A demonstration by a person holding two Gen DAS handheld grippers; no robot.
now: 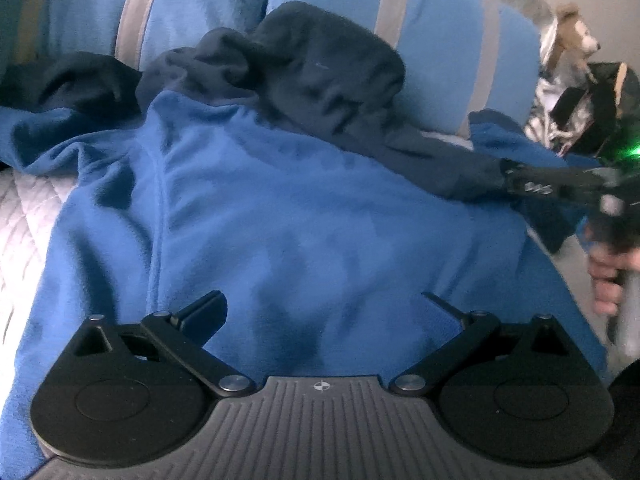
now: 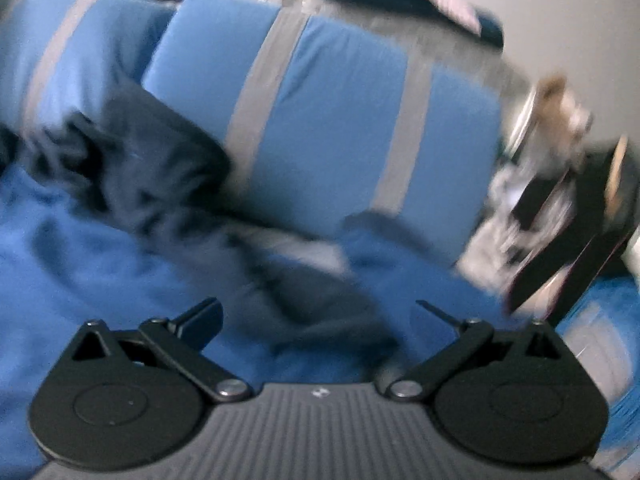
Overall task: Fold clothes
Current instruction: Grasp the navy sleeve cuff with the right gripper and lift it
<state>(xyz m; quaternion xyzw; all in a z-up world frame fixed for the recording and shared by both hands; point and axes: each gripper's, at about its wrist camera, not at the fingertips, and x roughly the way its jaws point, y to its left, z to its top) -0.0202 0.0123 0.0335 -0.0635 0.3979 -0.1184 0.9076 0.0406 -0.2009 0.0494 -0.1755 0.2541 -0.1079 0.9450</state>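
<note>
Two garments lie on the bed: a blue fleece spread flat, a dark garment bunched against the striped pillows. Left gripper hovers spread wide over the fleece's near edge. Right gripper likewise gapes empty, with the dark sleeve's end just beyond its fingers.

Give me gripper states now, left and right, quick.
Left gripper: open, holding nothing, over the blue fleece garment.
Right gripper: open, nothing between its fingers, at the dark navy sleeve; that view is blurred.

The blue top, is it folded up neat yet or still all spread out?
Still spread out. The blue top lies open and wrinkled across the bed, with a dark garment bunched on its far end. No neat folds show.
</note>
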